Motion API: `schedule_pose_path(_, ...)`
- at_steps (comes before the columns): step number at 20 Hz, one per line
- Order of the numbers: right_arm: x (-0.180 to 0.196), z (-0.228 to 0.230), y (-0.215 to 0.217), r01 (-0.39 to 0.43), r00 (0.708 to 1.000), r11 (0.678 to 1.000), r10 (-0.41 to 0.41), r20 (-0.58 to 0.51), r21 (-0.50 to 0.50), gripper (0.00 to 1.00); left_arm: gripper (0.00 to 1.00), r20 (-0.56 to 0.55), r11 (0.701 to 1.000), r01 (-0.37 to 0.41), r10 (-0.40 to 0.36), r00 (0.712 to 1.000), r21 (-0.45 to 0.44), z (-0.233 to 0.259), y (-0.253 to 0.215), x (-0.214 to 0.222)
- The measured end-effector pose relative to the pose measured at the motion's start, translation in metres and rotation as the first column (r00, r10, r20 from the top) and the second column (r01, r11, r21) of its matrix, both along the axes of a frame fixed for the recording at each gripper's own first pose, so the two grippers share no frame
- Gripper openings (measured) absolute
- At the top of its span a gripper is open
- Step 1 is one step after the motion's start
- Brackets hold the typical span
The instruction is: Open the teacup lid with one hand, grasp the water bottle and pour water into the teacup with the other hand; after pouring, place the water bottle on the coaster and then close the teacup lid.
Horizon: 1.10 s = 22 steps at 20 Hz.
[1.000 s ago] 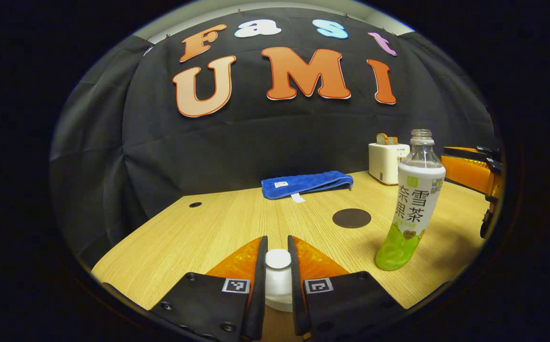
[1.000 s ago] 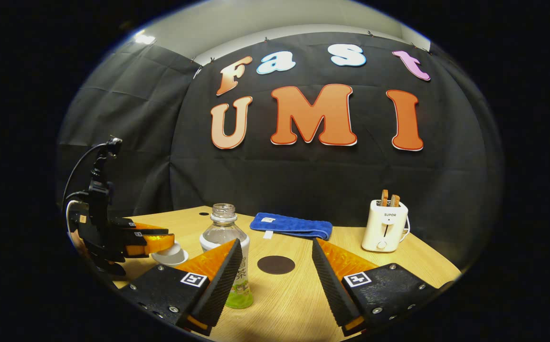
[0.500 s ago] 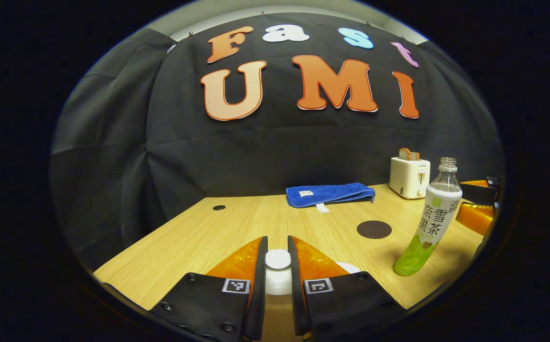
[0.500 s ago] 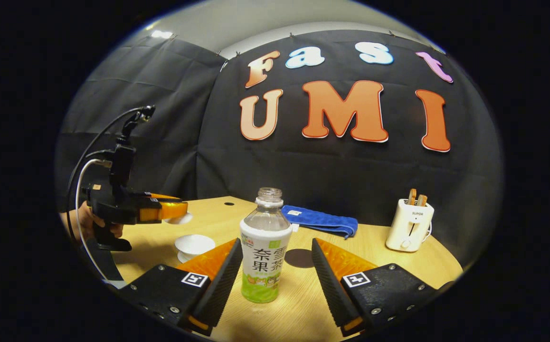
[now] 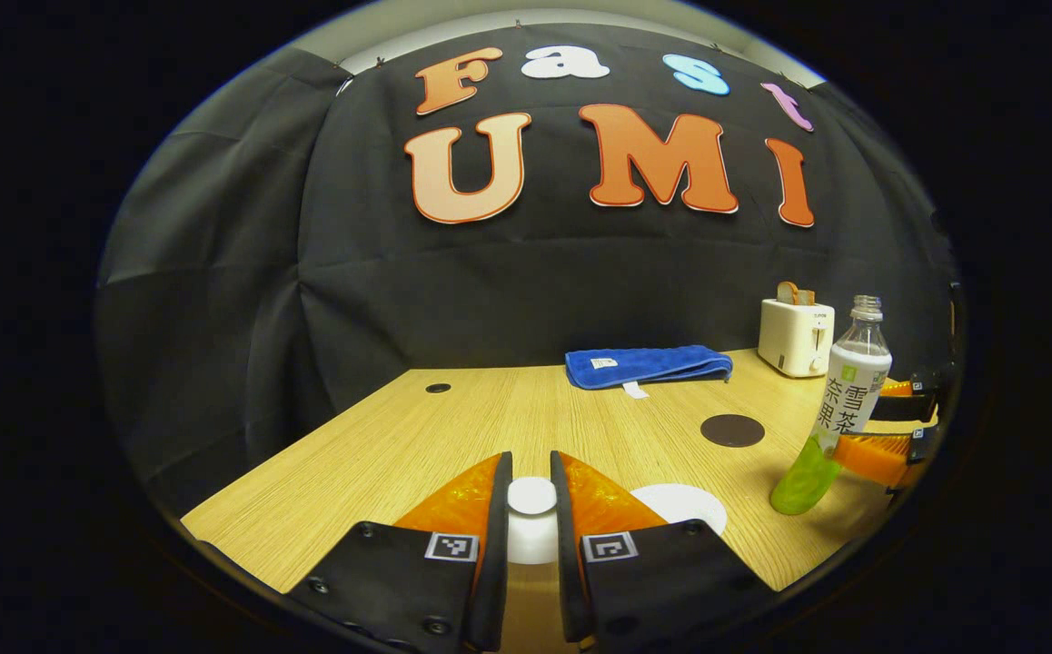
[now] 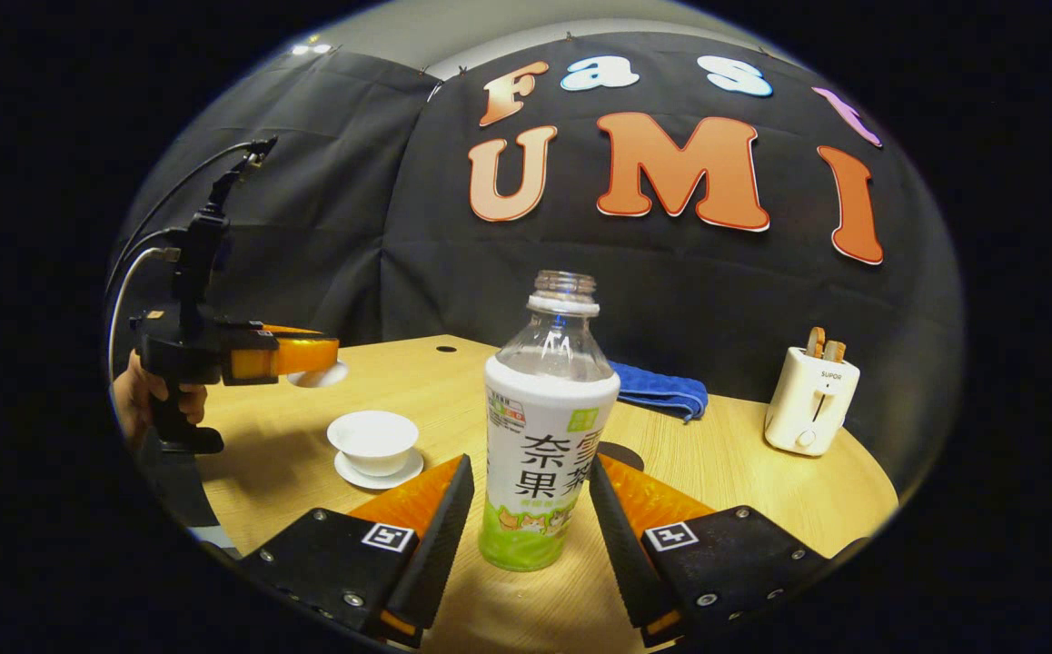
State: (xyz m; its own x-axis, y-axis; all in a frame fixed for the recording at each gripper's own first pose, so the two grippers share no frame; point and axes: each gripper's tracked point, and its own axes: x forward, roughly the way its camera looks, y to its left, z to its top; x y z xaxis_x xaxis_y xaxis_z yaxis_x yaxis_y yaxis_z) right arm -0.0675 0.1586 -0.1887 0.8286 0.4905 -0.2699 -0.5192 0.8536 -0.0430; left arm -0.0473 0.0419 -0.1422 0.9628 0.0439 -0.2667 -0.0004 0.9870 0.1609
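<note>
In the left gripper view, my left gripper (image 5: 531,518) is clamped on the knob of the teacup lid (image 5: 531,498), both fingers pressing its sides, and I hold it up off the table (image 5: 381,454). The open teacup (image 5: 682,501) peeks out just past my right finger. If my squeeze slackens, the small smooth knob could slide out and the lid would drop on the wood. The coaster (image 5: 732,430) lies farther back, near the water bottle (image 5: 839,409), where my right gripper's fingers flank the bottle low down.

In the right gripper view, my right gripper (image 6: 526,509) is spread wide with the uncapped bottle (image 6: 546,427) standing between the 2 fingers, not yet pinched. Closing off-centre could nudge it over and spill it toward the teacup (image 6: 373,440) on its saucer (image 6: 379,472). My left gripper (image 6: 285,356) holds the lid (image 6: 319,373) beside and above the cup.

The table is pale wood grain, backed by black cloth, with a blue towel (image 6: 662,389) and a toaster (image 6: 810,400) behind.
</note>
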Motion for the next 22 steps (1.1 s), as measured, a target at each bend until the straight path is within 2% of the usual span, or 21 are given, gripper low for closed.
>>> schedule_pose_path(1,0.003,-0.003,0.001,0.013,1.000,1.000,-0.013,0.000,-0.014,0.77,0.28,0.001,1.000,-0.004,0.004,1.000,-0.005,0.000,0.003,-0.001)
schedule_pose_path(2,0.007,-0.005,0.002,0.021,1.000,1.000,-0.021,-0.001,-0.004,0.69,0.24,-0.001,1.000,-0.006,0.006,1.000,-0.006,-0.003,0.005,-0.002)
schedule_pose_path(3,0.005,-0.004,0.002,0.024,1.000,1.000,-0.024,-0.009,0.007,0.70,0.28,-0.004,1.000,-0.010,0.010,1.000,-0.004,-0.004,0.008,-0.003)
schedule_pose_path(6,0.007,-0.004,0.002,0.034,0.998,0.999,-0.032,-0.047,0.040,0.65,0.28,-0.017,1.000,-0.017,0.017,1.000,-0.009,-0.009,0.016,-0.006)
schedule_pose_path(7,0.008,-0.003,0.001,0.039,0.998,0.998,-0.036,-0.054,0.048,0.65,0.24,-0.017,1.000,-0.017,0.017,1.000,-0.011,-0.010,0.017,-0.006)
schedule_pose_path(9,0.010,-0.004,-0.001,0.049,0.997,0.998,-0.046,-0.064,0.042,0.63,0.28,-0.016,1.000,-0.015,0.014,1.000,-0.020,-0.012,0.019,-0.003)
schedule_pose_path(10,0.011,0.000,-0.003,0.059,0.997,0.998,-0.057,-0.055,0.035,0.61,0.24,-0.016,1.000,-0.016,0.016,1.000,-0.022,-0.013,0.020,-0.006)
schedule_pose_path(11,0.013,0.006,-0.004,0.066,0.997,0.998,-0.065,-0.037,0.025,0.61,0.28,-0.015,1.000,-0.017,0.016,1.000,-0.024,-0.012,0.023,-0.006)
schedule_pose_path(15,0.024,0.028,-0.008,0.091,0.993,0.990,-0.082,0.087,-0.110,0.61,0.28,-0.019,0.999,-0.019,0.019,1.000,-0.031,-0.013,0.031,-0.005)
schedule_pose_path(16,0.026,0.032,-0.007,0.093,0.990,0.984,-0.076,0.115,-0.151,0.61,0.31,-0.019,0.999,-0.021,0.020,1.000,-0.035,-0.014,0.033,-0.006)
schedule_pose_path(18,0.029,0.035,-0.007,0.107,0.984,0.970,-0.072,0.164,-0.219,0.61,0.28,-0.018,0.999,-0.023,0.022,1.000,-0.039,-0.014,0.038,-0.007)
schedule_pose_path(22,0.032,0.032,0.000,0.111,0.980,0.950,-0.055,0.193,-0.293,0.58,0.28,-0.015,0.998,-0.035,0.035,0.999,-0.044,-0.014,0.050,-0.008)
